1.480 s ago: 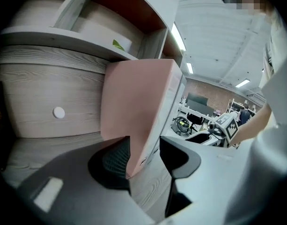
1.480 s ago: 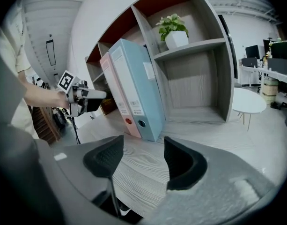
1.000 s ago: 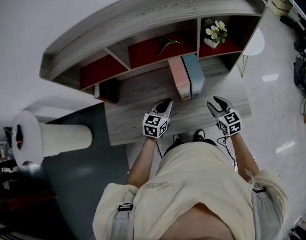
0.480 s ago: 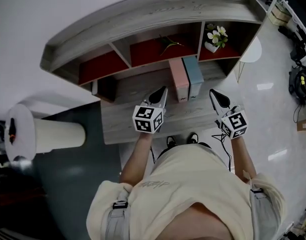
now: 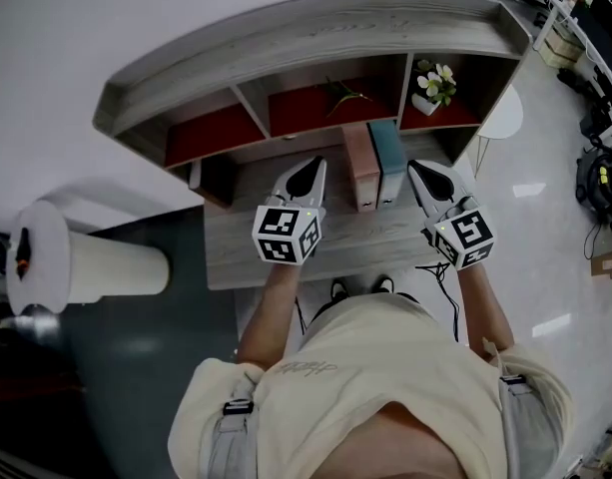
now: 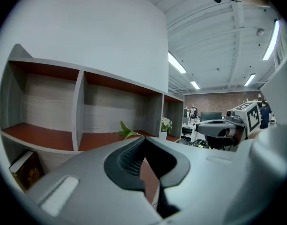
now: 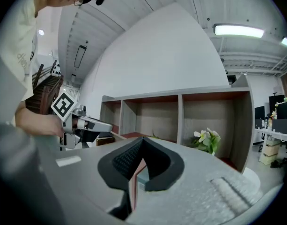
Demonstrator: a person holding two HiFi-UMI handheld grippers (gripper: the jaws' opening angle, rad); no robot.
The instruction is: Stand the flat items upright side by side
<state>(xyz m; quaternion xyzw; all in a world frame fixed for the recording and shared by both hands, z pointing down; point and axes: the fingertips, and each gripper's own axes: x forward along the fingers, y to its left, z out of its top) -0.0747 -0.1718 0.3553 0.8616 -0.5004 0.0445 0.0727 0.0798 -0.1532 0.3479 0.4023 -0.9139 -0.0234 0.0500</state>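
Pink book (image 5: 361, 173) and teal book (image 5: 388, 163) stand upright, touching side by side, at frame centre on desk (image 5: 246, 247), top edges running up-frame toward shelf (image 5: 315, 28). Left gripper (image 5: 313, 166) and right gripper (image 5: 417, 170) flank them, jaws together, empty.

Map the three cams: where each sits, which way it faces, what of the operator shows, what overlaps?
Head view: on the person's head, looking steeply down on the desk and shelf unit; torso, left gripper and right gripper show.
Left gripper view: rides the left gripper, faces along its shut jaws into the shelf unit; right gripper shows at right.
Right gripper view: rides the right gripper, faces the shelf unit; left gripper, hand and shirt show at left.
Shared: both gripper views catch the white flowers and the other gripper.
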